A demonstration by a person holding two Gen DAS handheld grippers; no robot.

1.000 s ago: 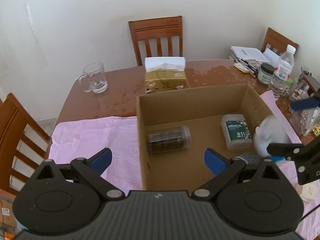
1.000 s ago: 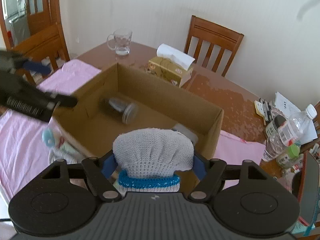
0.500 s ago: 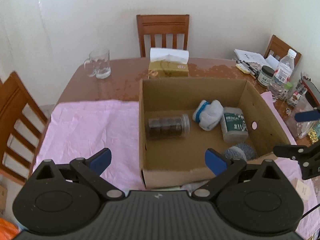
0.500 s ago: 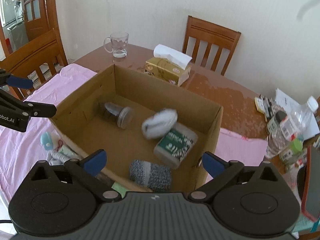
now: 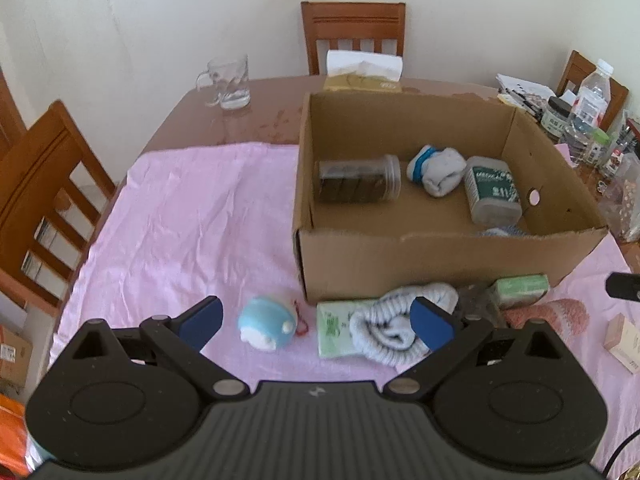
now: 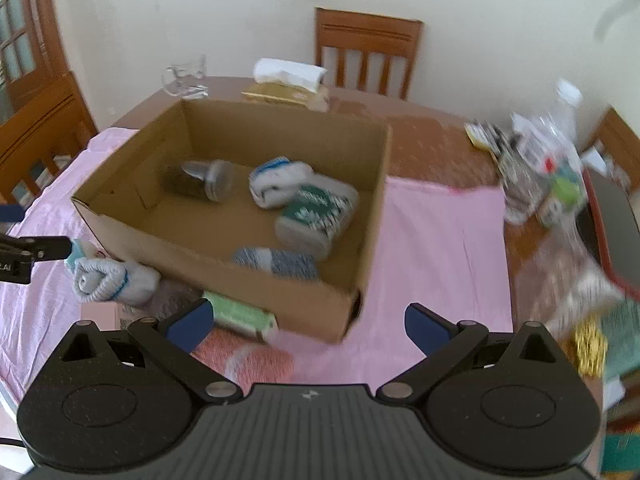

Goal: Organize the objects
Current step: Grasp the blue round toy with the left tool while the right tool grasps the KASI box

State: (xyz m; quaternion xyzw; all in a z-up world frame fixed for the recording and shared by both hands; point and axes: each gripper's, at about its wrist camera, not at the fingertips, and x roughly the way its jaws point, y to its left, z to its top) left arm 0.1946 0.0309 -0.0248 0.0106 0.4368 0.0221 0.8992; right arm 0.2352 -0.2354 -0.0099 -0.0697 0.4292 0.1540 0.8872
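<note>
Rolled socks [image 5: 400, 328] and green packets [image 5: 520, 290] crowded the brown cardboard box's [image 5: 420, 264] near wall; the pink cloth [image 5: 192, 216] left of it lay open.

I note the open cardboard box [image 5: 440, 256] on the pink cloth [image 5: 192, 216] over the counter. Inside lie a clear plastic jar [image 5: 358, 179], a rolled white sock [image 5: 438, 170] and a green-labelled tub [image 5: 494, 190], left to right. A round blue plush toy [image 5: 266, 322] lies before the box.

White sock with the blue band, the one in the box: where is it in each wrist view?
Left wrist: the white sock with the blue band lies mid-box, between the clear jar and the green-label container.
Right wrist: the sock is left of centre, inside the box, against the green-label container.
Shared landmark: the cardboard box.
</note>
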